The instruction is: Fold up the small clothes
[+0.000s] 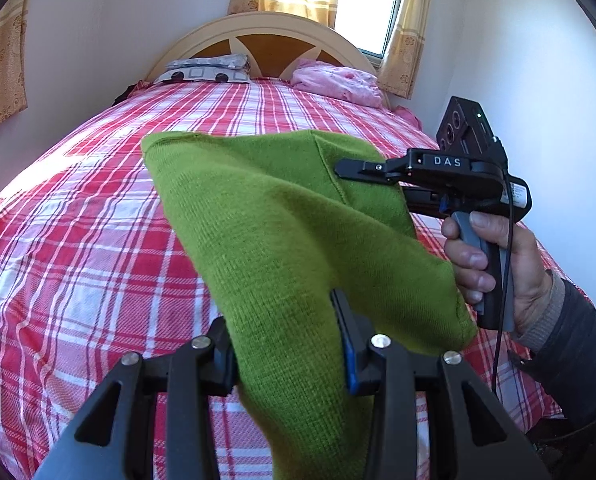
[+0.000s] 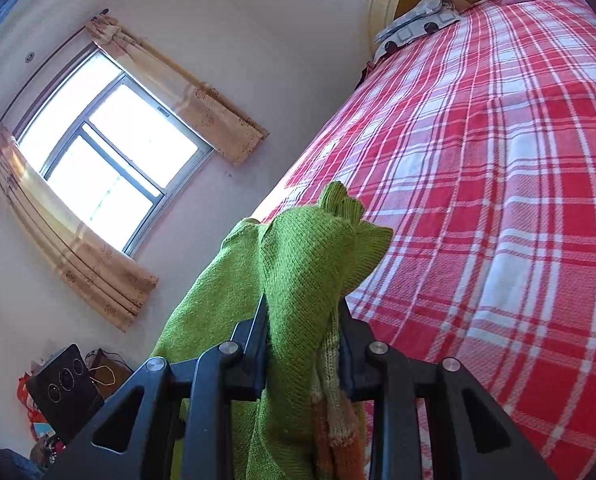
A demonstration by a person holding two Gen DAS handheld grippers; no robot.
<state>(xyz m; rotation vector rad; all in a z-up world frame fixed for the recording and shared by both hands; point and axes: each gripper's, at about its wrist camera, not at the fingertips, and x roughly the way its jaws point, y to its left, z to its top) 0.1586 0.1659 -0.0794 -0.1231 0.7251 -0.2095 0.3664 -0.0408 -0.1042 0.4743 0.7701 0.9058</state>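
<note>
Both grippers clamped on one green knit garment, held up off the plaid bed.

Left gripper pinching a lower fold; right gripper biting the far edge, hand visible only here. Right gripper closed on bunched knit; orange-striped patch just behind the fingers and window seen only from this wrist.
</note>
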